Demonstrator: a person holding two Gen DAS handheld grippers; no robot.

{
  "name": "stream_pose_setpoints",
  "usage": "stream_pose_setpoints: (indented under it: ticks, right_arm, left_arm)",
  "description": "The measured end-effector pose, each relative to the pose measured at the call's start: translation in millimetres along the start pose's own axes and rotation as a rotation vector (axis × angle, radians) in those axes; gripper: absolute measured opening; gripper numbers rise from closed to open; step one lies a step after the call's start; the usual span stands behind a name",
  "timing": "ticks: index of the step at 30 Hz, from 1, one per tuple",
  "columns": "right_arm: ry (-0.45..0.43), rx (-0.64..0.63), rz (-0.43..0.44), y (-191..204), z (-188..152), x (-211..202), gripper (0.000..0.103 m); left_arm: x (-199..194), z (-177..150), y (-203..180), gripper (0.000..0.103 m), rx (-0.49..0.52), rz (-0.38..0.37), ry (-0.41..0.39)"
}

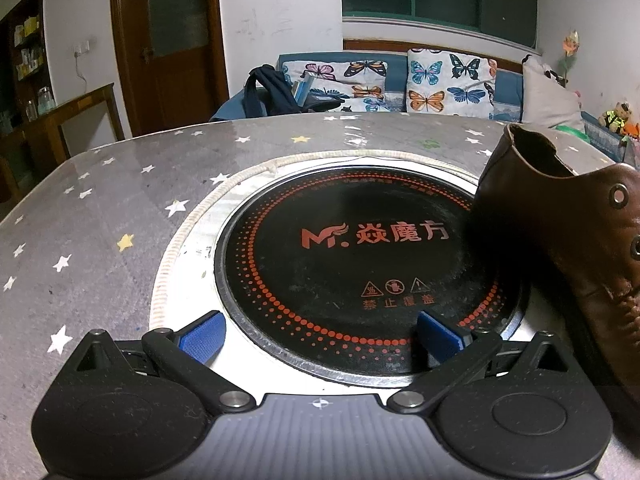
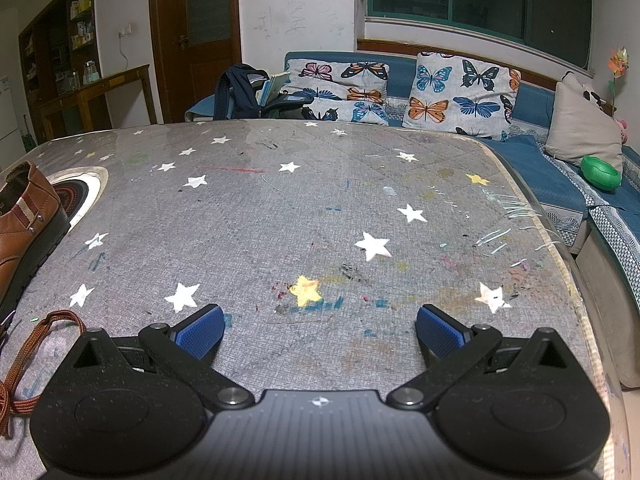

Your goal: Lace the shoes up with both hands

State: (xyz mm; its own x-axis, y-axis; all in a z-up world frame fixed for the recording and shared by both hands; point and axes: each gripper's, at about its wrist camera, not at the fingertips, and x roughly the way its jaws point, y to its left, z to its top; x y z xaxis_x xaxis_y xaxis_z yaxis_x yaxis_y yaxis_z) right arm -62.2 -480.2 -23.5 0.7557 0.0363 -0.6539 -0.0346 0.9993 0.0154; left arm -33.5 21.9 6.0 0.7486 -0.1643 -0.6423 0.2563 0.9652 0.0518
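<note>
Both tongs we log wide apart, holding nothing. Left gripper (image 1: 320, 334) hovers level over the black hob (image 1: 360, 264); brown shoe (image 1: 568, 240) just to its right. Right gripper (image 2: 320, 330) sits over the starred tabletop (image 2: 320, 208); brown lace (image 2: 28, 360) lies loose at its left.

Both wrist views look forward, low over our star-patterned table (image 2: 320, 200), toward the sofa (image 1: 400, 80); the left faces the inset cooktop (image 1: 360, 248) closely, the right bare cloth; we share the brown shoe (image 1: 560, 240), sofa and door (image 2: 192, 40)
</note>
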Motion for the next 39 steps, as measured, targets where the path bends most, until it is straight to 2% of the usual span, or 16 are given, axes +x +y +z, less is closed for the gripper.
stream_pose_setpoints:
  ticks: [39]
  right_arm:
    - [0.000, 0.000, 0.000, -0.2, 0.0, 0.1, 0.103]
  left_arm:
    - [1.6, 0.6, 3.6, 0.103, -0.010, -0.007, 0.004]
